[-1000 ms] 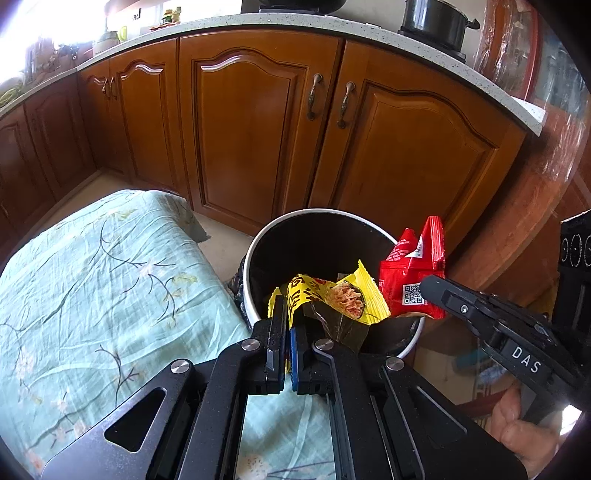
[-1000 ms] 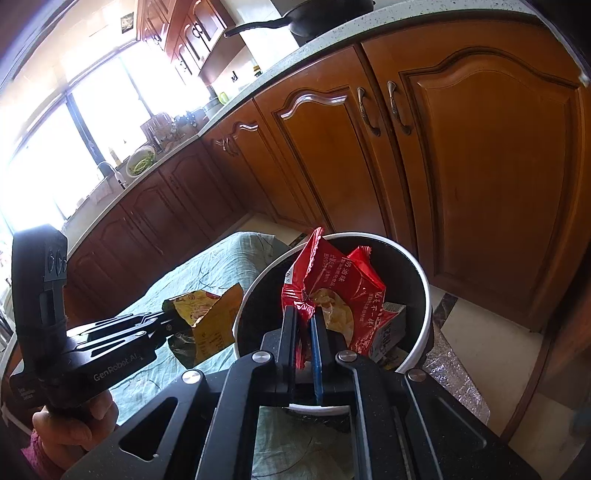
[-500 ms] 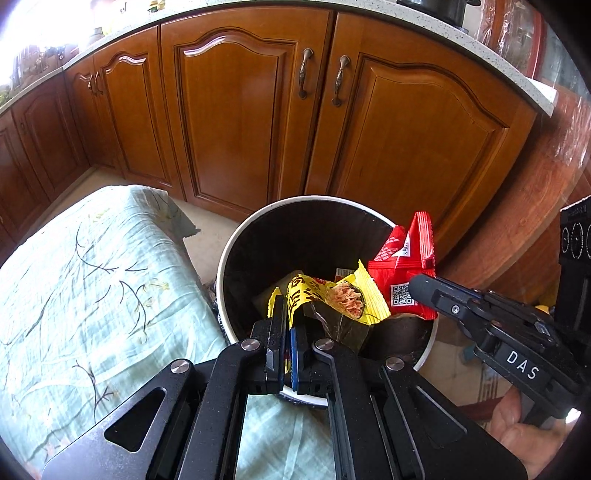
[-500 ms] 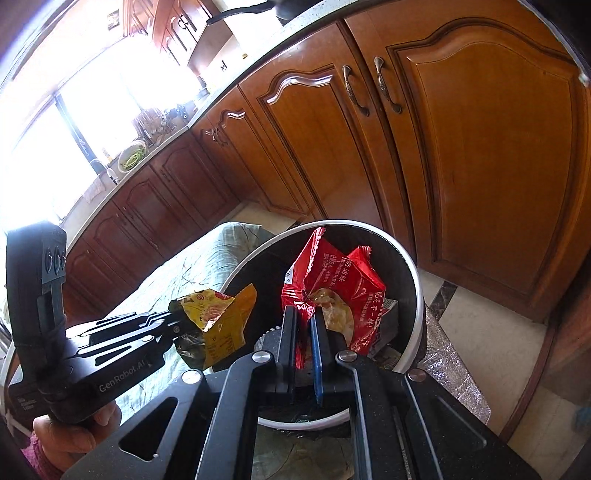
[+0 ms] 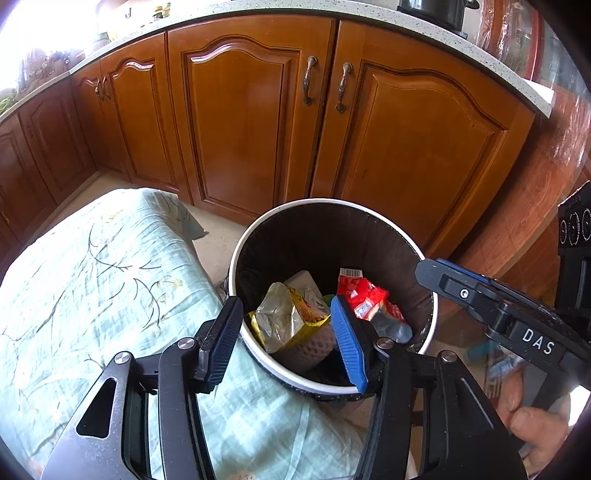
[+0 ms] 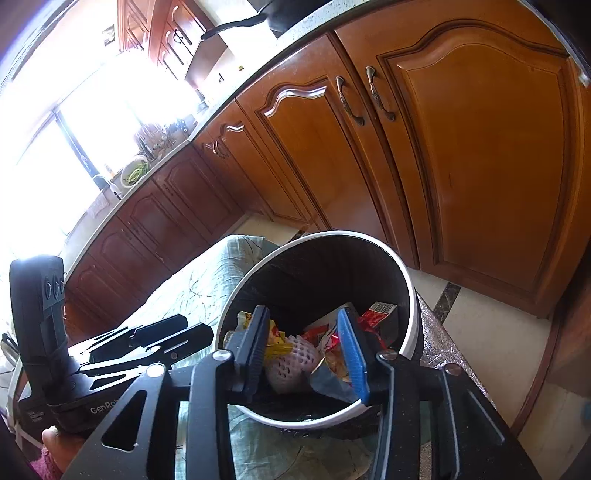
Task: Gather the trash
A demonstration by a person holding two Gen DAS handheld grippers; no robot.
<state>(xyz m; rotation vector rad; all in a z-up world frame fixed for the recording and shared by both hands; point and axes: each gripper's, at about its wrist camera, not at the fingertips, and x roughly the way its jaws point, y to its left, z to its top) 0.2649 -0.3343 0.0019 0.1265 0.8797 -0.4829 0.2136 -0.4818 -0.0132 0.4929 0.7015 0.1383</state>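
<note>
Now, label by label:

Yellow wrapper: crumpled, its silvery inner foil turned up, yellow printed edges folded around it; it lies inside the bin on the left side of the heap, free of any pad.

Red wrapper: glossy red with white print and a barcode strip at its upper end, creased; it lies in the bin to the right of the yellow one, also touched by nothing.

Other trash: a pale foam net sleeve sits low in the heap between the two wrappers, and a whitish flat piece behind the yellow wrapper may be a carton, though too little shows to be sure.

Bin: round, white rim, dark liner, standing on the floor just beside the cloth.

Left gripper: above the near rim of the bin, jaws parted after just having been opening, nothing between the pads.

Right gripper: over the bin from the other side, jaws likewise spread after just having been opening, holding nothing; in the left view only its closer finger shows clearly.

Hands: a hand grips the right tool's handle.

Cloth: pale green with a branch pattern, wrinkled, draped over a low surface left of the bin.

Cabinets: brown wooden doors with curved metal handles behind the bin, under a speckled counter.
</note>
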